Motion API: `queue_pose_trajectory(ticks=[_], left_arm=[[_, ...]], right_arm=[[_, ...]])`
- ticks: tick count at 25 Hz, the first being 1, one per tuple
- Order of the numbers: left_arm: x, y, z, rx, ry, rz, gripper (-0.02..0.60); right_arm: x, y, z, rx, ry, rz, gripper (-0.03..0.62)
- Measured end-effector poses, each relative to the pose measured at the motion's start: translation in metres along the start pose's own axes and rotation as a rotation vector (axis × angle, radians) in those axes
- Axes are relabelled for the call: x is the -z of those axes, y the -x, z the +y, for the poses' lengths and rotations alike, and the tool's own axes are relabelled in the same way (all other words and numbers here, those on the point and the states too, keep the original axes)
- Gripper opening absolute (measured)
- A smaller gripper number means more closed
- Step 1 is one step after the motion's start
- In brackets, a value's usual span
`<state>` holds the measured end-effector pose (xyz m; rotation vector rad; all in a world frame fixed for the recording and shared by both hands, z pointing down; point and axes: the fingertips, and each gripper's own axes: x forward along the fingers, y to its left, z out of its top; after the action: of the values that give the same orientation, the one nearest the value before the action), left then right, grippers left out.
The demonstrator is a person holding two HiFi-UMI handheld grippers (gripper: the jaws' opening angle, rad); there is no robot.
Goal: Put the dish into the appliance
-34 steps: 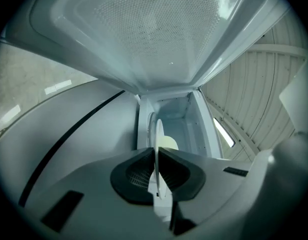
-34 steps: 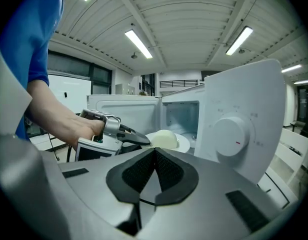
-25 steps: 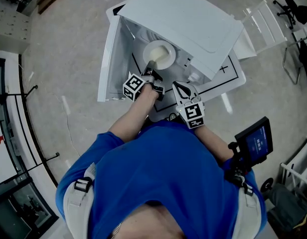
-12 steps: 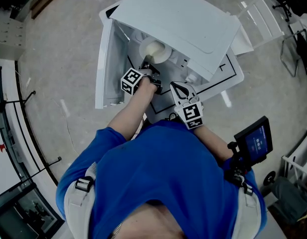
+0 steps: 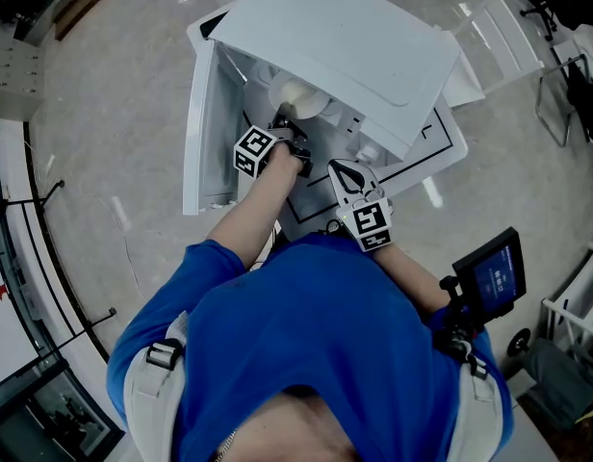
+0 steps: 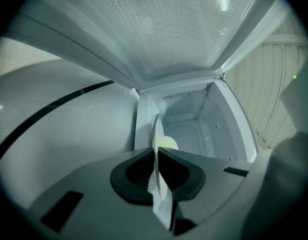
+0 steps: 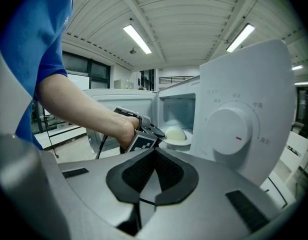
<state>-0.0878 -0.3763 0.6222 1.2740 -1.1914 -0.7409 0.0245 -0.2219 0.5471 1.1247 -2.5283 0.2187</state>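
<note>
The dish [image 5: 296,95] is a white plate with a pale mound on it. It sits at the mouth of the white appliance [image 5: 345,37], whose door [image 5: 202,133] hangs open on the left. My left gripper [image 5: 283,126] is shut on the plate's near rim. In the left gripper view the plate [image 6: 156,129] stands edge-on between the pads of the left gripper [image 6: 157,151], with the empty cavity [image 6: 194,129] beyond. My right gripper [image 5: 347,173] hangs back in front of the appliance, shut on nothing. The right gripper view shows the right gripper [image 7: 155,151], the dish [image 7: 176,135] and the dial [image 7: 229,131].
The appliance stands on a white board with black lines [image 5: 433,148]. A white rack [image 5: 508,37] lies to its right. A small screen [image 5: 494,277] is at the person's right hip. Dark stands [image 5: 46,191] line the left side.
My left gripper has carried the dish deeper toward the appliance's opening, up in the head view. The right gripper has kept still.
</note>
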Motion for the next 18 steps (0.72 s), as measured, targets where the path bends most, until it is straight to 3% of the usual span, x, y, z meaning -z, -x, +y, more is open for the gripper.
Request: queue_pose_trajectory(ticks=[18], left_arm=[[-0.004, -0.030, -0.005, -0.016, -0.069, 0.047, 0.018]], right_arm=[[0.001, -0.001, -0.005, 0.023, -0.025, -0.003, 0.002]])
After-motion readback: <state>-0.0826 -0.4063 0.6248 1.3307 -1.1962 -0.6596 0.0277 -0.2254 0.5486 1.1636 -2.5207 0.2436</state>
